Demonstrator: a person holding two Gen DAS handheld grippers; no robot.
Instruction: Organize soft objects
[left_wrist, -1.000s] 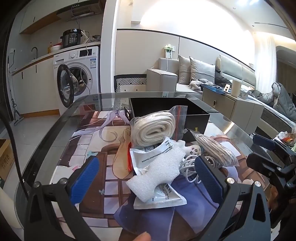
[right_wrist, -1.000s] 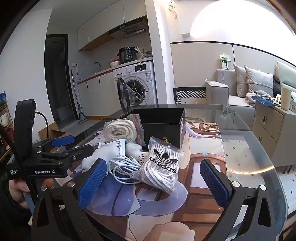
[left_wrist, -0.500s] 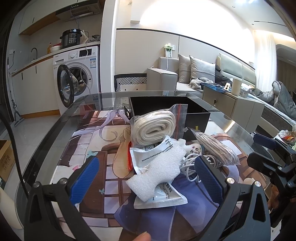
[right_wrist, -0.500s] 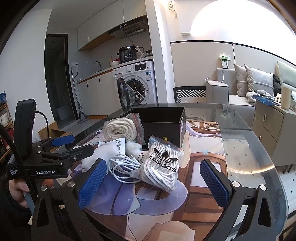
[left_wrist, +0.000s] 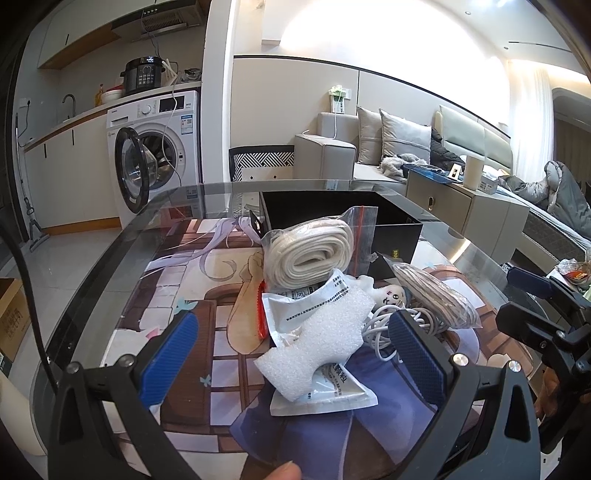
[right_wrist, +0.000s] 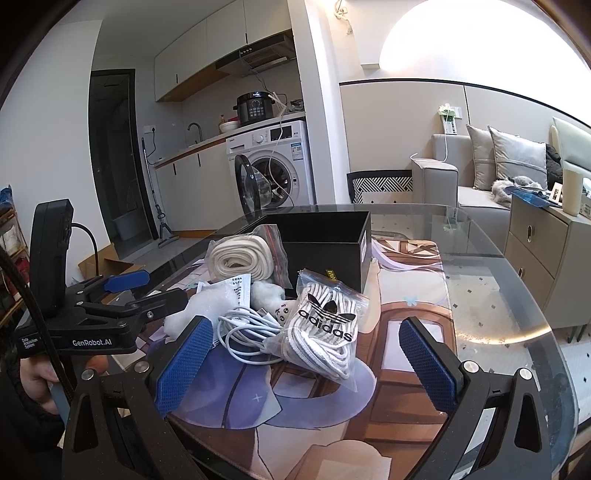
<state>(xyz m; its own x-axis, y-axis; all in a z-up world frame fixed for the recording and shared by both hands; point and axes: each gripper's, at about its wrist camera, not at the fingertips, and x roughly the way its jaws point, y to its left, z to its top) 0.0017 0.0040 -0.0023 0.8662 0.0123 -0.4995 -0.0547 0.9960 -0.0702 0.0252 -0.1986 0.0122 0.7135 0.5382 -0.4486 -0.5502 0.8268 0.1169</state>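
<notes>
- The left gripper (left_wrist: 291, 343), blue-padded fingers spread wide and empty, hovers just short of the pile; the white foam block (left_wrist: 317, 334) lies between its fingertips, untouched.
- The right gripper (right_wrist: 304, 349) is likewise wide open and empty, with the clear zip bag of white laces printed "adidas" (right_wrist: 325, 328) between its fingers.
- The soft things sit heaped mid-table on a printed cartoon mat (right_wrist: 406, 295), just in front of one open black rectangular box (right_wrist: 325, 236).
- Counted in the heap: one foam block, one flat white printed pouch (left_wrist: 325, 387) beneath it, one coiled white cable (right_wrist: 243, 328), one lace bag, one red-zip bag holding a cream rolled band (left_wrist: 310, 251), one small white doll (left_wrist: 388, 293).
- The cream roll bag leans against the box's near wall, partly blocking it.
- The round glass table (right_wrist: 517, 295) is bare on the right side up to its curved edge; a beige drawer cabinet (right_wrist: 543, 254) stands just beyond.
</notes>
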